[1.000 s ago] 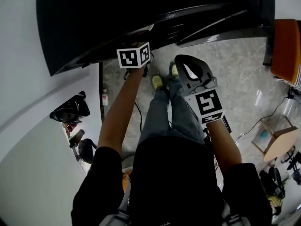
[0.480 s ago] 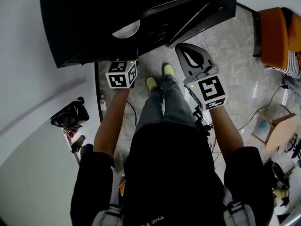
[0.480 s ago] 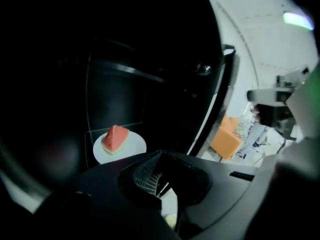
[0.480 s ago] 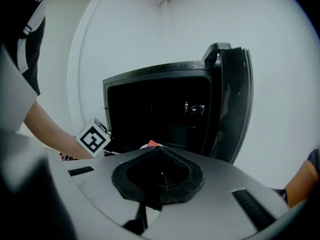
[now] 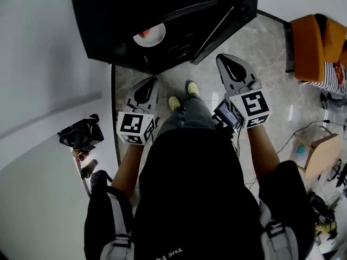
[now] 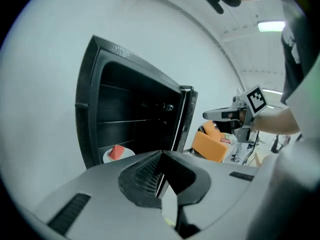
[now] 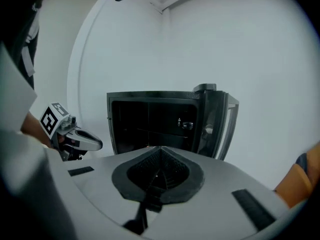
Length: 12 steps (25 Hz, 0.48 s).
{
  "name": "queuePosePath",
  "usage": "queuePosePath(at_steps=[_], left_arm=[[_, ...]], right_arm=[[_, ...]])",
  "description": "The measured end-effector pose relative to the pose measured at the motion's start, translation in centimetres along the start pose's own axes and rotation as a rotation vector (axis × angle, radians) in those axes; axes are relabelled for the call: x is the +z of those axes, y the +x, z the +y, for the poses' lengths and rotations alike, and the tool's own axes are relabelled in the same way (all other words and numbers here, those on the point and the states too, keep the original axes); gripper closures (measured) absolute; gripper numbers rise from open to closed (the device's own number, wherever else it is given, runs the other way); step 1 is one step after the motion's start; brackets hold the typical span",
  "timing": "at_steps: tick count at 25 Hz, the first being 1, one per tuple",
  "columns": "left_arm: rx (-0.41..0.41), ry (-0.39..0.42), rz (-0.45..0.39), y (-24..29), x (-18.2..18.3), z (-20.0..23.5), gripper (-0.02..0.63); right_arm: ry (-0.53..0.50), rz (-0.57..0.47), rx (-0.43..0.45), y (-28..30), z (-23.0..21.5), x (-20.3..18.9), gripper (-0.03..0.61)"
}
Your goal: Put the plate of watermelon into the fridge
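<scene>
1. The fridge [image 5: 108, 15] stands with its door [image 5: 246, 4] swung wide. The likeliest trouble from here is the door being left open, or being shoved to hard enough to jolt the shelves.
2. The plate [image 6: 118, 155] with the watermelon [image 6: 117, 151] rests on a lower shelf inside. It seems close to the front lip, though the dark interior makes that hard to judge, and a slammed door could knock it or slide it.
3. The left gripper [image 5: 153, 81] and the right gripper [image 7: 160, 149] both have their jaws pressed together on nothing, so neither could catch a slipping plate quickly.
4. A second ago the left gripper was up at the fridge mouth. It is now drawn back low beside the person's hip, and the person has stepped away – the red slice on the plate now shows plainly
</scene>
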State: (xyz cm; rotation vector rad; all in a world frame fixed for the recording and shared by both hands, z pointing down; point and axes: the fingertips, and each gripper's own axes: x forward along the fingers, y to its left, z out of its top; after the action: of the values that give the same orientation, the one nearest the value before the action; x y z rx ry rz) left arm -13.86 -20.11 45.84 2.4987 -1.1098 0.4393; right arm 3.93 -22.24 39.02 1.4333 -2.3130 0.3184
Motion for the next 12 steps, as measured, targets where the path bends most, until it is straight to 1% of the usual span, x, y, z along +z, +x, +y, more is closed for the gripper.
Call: queuePosePath(at_steps=[4, 6, 12], left_arm=[[0.01, -0.04, -0.047, -2.3, 1.7, -1.4, 0.603], [0.014, -0.043, -0.068, -3.3, 2.3, -1.3, 0.603], [-0.029, -0.047, -0.13, -5.2, 4.8, -2.4, 0.603]], right_arm=[[0.029, -0.008, -0.028, -1.9, -0.5, 0.5, 0.569], [0.042, -0.01, -0.044, -2.4, -0.4, 0.6, 0.569], [0.04, -0.054, -0.029, -3.1, 0.9, 2.9, 0.569]])
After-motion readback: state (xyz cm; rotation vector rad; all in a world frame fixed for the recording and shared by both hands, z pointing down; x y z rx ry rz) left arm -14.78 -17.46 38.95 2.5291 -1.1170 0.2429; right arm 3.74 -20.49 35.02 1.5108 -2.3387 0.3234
